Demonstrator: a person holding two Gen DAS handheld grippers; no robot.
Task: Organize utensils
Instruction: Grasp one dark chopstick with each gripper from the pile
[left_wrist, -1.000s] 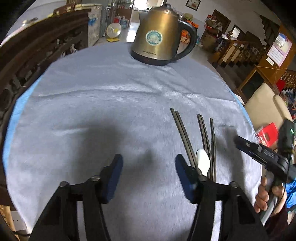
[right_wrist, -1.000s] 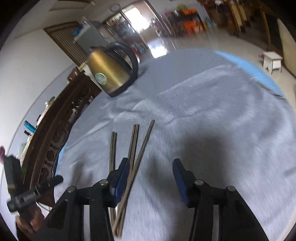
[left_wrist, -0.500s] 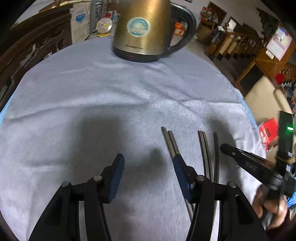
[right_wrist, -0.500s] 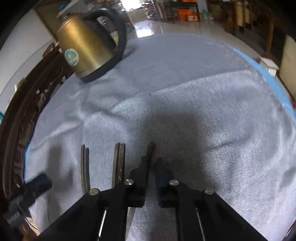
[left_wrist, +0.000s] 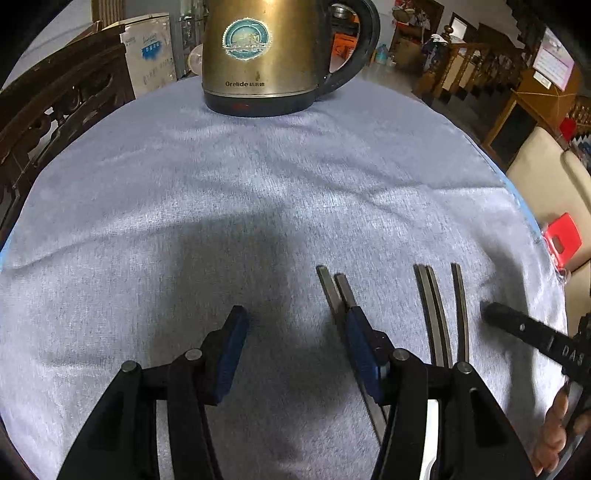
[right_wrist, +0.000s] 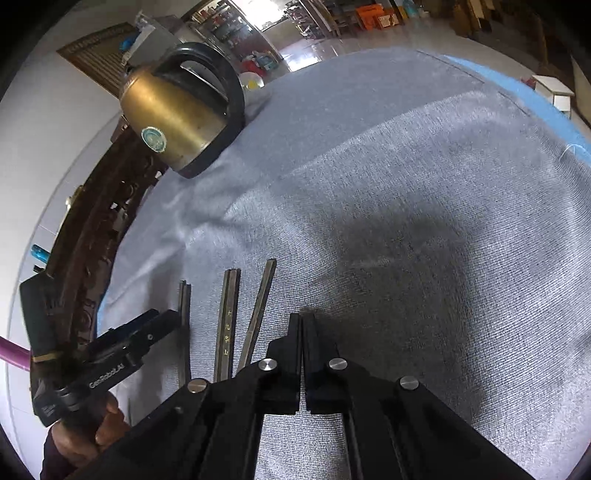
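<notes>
Lining up chopsticks: right gripper closed empty beside the single stick, left gripper half open, empty; next, nudge it toward the pair.

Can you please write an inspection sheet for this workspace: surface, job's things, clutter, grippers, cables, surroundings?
Surface: round table under a grey-blue cloth, lightly wrinkled.
Job's things: five dark chopsticks lie flat, as two pairs and a single chopstick; a white utensil is mostly hidden behind the left gripper.
Clutter: brass-coloured kettle upright at the far edge.
Grippers: left gripper jaws open over the cloth, nothing between them; right gripper jaws shut, empty, beside the single chopstick.
Cables: nothing seen on the table.
Surroundings: carved wooden chair, beige seat, red stool.
</notes>
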